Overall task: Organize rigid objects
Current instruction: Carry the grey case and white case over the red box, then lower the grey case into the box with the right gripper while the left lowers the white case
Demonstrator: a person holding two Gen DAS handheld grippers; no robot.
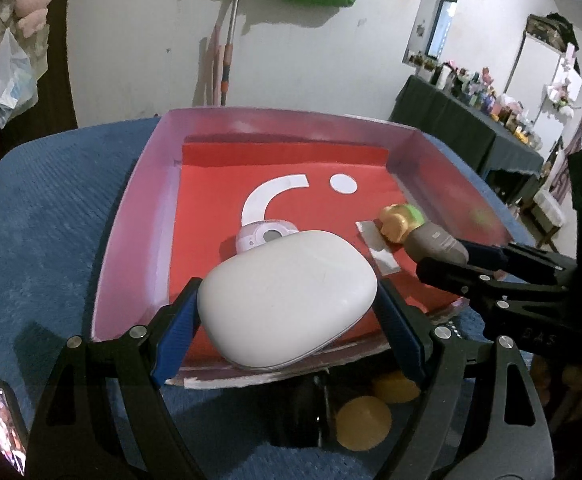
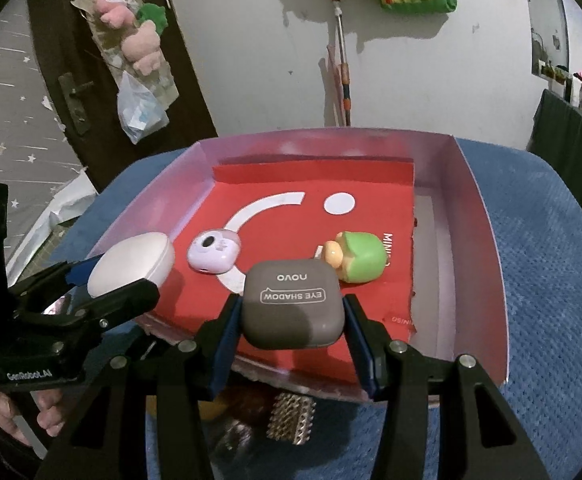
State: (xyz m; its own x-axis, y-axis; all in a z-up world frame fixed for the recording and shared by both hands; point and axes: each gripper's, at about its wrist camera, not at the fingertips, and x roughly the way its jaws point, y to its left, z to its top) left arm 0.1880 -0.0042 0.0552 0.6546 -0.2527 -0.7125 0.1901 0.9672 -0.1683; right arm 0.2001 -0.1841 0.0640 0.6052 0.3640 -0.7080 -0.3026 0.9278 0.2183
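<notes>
Left hand-held gripper (image 1: pixel 287 308) pinches a white oval case (image 1: pixel 287 300) btwn its blue pads, held over the near-left part of the tray (image 1: pixel 131 216). Right hand-held gripper (image 2: pixel 291 316) is clamped on a grey-brown eye shadow case (image 2: pixel 293 306) – lid text upside down in the right wrist view – over the tray's near edge.

Tray is a shallow pink-walled box w/ a red liner (image 2: pixel 371 184), sitting on a blue textured surface (image 2: pixel 551 280); can't tell if it's a tabletop. On the liner: a lilac earbud case (image 2: pixel 213 250) just beyond the white case, and a green-and-yellow toy figure (image 2: pixel 355 256) lying on its side just past the eye shadow case – apart from each other. A person's fingers (image 2: pixel 47 412) show under the left gripper handle.
</notes>
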